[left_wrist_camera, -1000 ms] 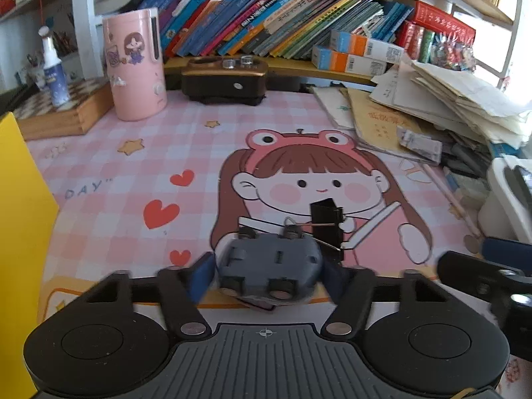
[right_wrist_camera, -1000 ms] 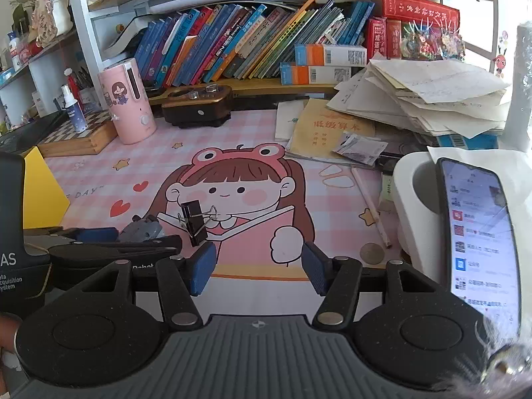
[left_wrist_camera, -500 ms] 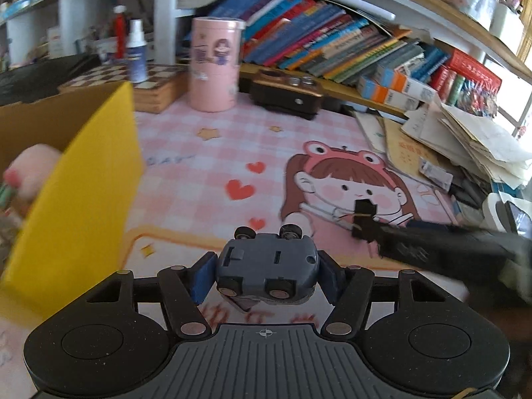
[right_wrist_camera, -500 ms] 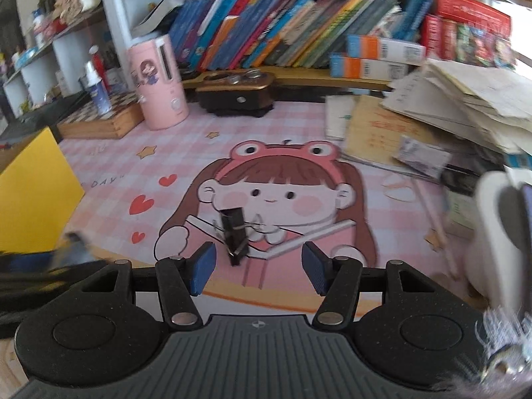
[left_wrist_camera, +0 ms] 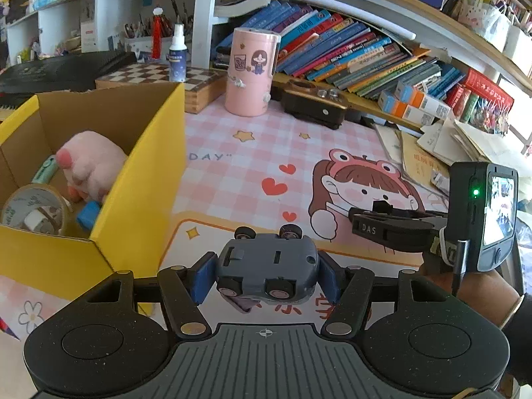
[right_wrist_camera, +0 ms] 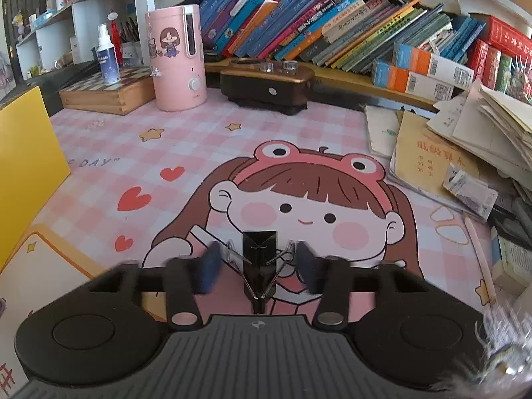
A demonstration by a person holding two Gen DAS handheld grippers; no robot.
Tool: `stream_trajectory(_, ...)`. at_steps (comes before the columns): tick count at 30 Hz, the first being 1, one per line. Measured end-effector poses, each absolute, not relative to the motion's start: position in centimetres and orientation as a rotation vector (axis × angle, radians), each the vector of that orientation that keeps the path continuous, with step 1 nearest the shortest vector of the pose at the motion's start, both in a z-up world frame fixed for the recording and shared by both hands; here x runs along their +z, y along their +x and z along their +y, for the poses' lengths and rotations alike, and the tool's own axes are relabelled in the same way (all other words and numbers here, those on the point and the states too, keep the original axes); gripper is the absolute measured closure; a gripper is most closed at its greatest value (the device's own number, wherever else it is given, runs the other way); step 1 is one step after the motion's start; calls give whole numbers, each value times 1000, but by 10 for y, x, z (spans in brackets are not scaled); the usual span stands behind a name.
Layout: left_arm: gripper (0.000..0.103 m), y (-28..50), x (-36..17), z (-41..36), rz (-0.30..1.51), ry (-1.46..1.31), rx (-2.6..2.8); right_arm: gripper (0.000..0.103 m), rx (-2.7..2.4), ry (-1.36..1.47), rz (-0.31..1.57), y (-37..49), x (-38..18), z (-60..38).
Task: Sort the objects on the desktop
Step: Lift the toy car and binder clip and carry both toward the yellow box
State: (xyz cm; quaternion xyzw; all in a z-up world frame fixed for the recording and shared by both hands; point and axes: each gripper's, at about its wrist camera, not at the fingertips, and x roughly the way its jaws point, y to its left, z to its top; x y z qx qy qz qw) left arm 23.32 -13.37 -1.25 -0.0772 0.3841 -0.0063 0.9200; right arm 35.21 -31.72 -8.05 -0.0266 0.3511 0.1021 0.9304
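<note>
The pink checked mat on the desk (right_wrist_camera: pixel 186 153) reads "DAY" beside red hearts, and the right hand-held gripper (right_wrist_camera: pixel 257 262) carries "DAS" on its side in the left wrist view. The left hand-held gripper (left_wrist_camera: pixel 264 274) is clenched on a grey-blue toy car (left_wrist_camera: pixel 266 266), held upside down with its wheels up, just right of the yellow cardboard box (left_wrist_camera: pixel 143 179). Inside that box lie a pink plush toy (left_wrist_camera: pixel 89 163), a roll of tape (left_wrist_camera: pixel 33 207) and a blue block (left_wrist_camera: pixel 88 214). Right of the box, on the cartoon girl printed on the mat, stands a black binder clip (right_wrist_camera: pixel 259 259). It sits between the right hand-held gripper's blue pads, which are closing but look short of its wire handles. Behind the mat stand a pink canister (right_wrist_camera: pixel 176 56), a chessboard box (right_wrist_camera: pixel 106 93) and a shelf of slanted books (right_wrist_camera: pixel 316 23).
</note>
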Motion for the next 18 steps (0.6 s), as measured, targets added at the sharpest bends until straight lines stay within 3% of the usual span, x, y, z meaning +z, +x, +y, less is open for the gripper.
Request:
stream_trajectory(15,40,218,-1,-132,731,-161,-56,66,195,-23,624,316,-51,-325)
stream_trajectory(17,40,215,1,-132,723,-158,-66,102,196,-21,614,307,-46,-326)
stream_trajectory(18,40,213,2,-132,719,-159,-71,100,199,-25,621,304,-45,-325)
